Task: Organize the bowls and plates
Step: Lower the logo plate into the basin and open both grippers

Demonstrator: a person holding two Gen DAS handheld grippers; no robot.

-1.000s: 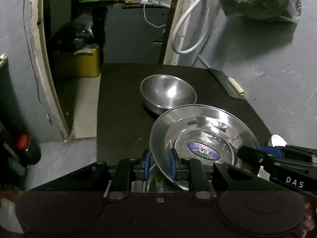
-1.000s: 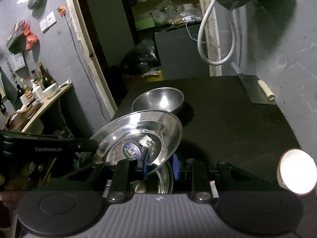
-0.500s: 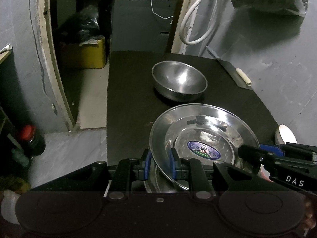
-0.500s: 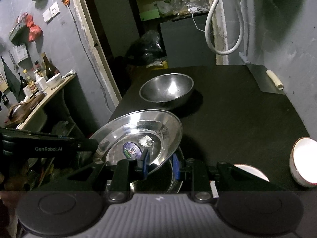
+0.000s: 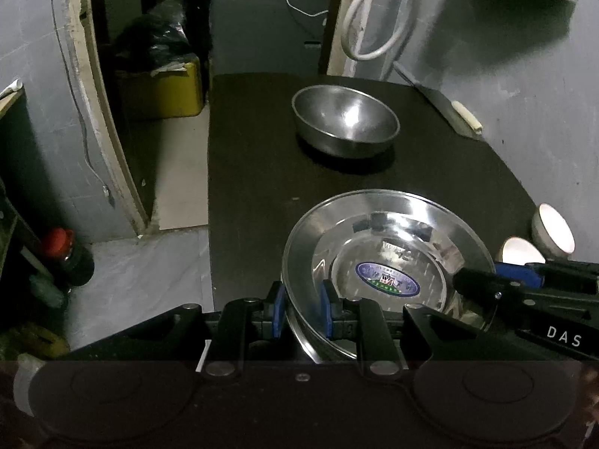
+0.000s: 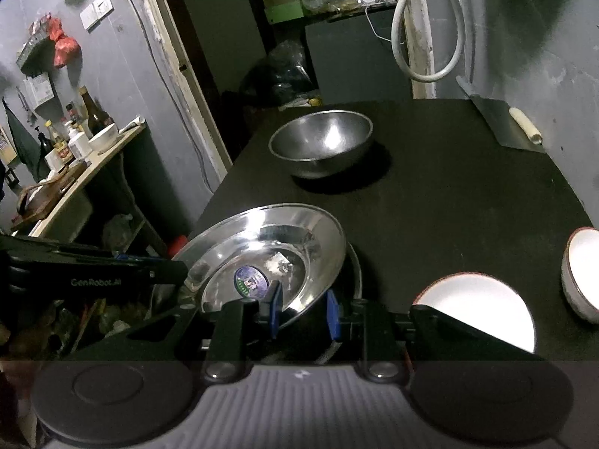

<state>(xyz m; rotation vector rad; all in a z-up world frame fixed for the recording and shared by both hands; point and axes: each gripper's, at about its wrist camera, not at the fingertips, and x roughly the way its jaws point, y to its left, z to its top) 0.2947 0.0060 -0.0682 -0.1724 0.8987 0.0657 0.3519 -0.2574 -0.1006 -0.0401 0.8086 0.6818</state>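
Observation:
A shiny steel plate (image 5: 385, 262) (image 6: 262, 258) with a blue sticker hangs tilted just above the black table (image 5: 254, 187). My left gripper (image 5: 301, 308) is shut on its left rim. My right gripper (image 6: 303, 310) is shut on the opposite rim. Each gripper shows in the other's view, the right gripper (image 5: 483, 277) at the right and the left gripper (image 6: 164, 265) at the left. The rim of a second steel plate (image 6: 355, 265) peeks out underneath. A steel bowl (image 5: 344, 123) (image 6: 322, 142) stands farther back on the table.
Two white bowls (image 6: 475, 307) (image 6: 582, 269) sit on the table's near right side. A cleaver (image 5: 445, 108) lies by the grey wall at the back right. Left of the table the floor drops away, with a doorway and a yellow bin (image 5: 161, 89).
Both grippers have sunk a little with the plate and tipped further down. The steel bowl sits higher in both views, and the white bowls have come into sight.

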